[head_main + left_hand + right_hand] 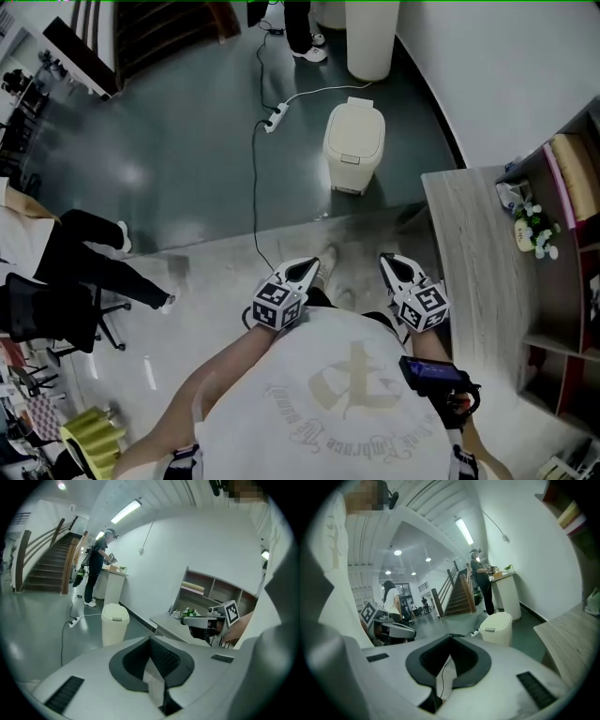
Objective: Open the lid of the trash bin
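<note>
The cream trash bin (354,141) stands on the dark floor near the white wall, its lid down. It also shows in the left gripper view (115,623) and the right gripper view (497,627), well ahead of both grippers. My left gripper (305,272) and right gripper (394,267) are held side by side close to my chest, far short of the bin. In their own views the left gripper (151,641) and right gripper (451,637) have jaws closed tip to tip with nothing between them.
A white power strip (274,117) with a cable trailing toward me lies left of the bin. A wooden desk (478,253) and shelves with a small plant (536,230) stand at the right. A seated person (84,253) is at the left, another person (300,28) stands beyond the bin.
</note>
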